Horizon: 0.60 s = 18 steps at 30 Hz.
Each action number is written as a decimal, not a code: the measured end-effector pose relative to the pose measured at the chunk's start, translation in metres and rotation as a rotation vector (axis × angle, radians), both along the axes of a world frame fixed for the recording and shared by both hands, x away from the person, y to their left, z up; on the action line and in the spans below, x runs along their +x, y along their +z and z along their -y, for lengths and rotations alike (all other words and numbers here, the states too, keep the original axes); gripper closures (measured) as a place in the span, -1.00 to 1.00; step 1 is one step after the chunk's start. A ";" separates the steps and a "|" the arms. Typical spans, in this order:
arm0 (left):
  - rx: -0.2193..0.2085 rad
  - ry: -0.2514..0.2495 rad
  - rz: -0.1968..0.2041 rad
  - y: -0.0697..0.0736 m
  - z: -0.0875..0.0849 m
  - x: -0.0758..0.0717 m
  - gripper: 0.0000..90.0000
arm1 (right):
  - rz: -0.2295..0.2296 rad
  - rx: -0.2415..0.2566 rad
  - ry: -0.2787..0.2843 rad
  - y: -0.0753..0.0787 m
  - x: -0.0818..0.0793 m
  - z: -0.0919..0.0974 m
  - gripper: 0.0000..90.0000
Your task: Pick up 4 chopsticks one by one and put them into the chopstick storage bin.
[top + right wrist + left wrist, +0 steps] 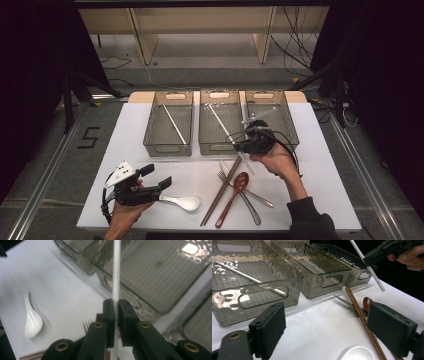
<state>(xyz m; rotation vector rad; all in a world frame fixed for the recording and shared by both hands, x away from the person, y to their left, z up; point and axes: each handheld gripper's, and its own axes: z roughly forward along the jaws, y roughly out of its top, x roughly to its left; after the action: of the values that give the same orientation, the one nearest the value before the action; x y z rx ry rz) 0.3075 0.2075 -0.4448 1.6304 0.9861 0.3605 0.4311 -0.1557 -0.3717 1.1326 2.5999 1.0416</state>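
My right gripper (240,146) (116,306) is shut on a white chopstick (246,161) (116,277), held in the air over the front wall of the middle bin (220,148). The stick passes straight between the pads. In the left gripper view the same chopstick (372,272) slants down from the right gripper (368,260). My left gripper (156,176) (327,327) stands open at the table's front left, nothing between its jaws. Just to its right lies a white ceramic spoon (182,201) (358,353) (32,320).
Three grey see-through bins stand at the back; the left bin (150,145) and the middle one each hold a white chopstick; the right bin (295,135) is partly hidden. Brown chopsticks (220,192), a red-brown spoon (235,192) and a fork (250,207) lie front centre.
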 end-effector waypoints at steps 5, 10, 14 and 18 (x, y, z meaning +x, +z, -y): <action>-0.001 0.000 0.000 0.000 0.000 0.000 -0.67 | 0.012 0.037 -0.010 0.003 0.013 -0.012 0.89; 0.005 -0.002 0.002 0.000 0.000 0.000 -0.67 | 0.015 0.080 -0.001 0.007 0.021 -0.024 0.89; 0.003 -0.002 0.002 0.000 0.000 0.000 -0.67 | 0.012 0.109 0.002 0.008 0.027 -0.035 0.89; 0.002 -0.003 0.001 0.000 0.000 0.000 -0.67 | 0.021 0.134 0.005 0.010 0.033 -0.046 0.89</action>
<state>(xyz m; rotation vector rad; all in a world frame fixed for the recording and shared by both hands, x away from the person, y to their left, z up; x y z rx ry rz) 0.3075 0.2078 -0.4446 1.6335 0.9827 0.3603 0.4640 -0.1097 -0.3614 1.1366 2.5517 1.2384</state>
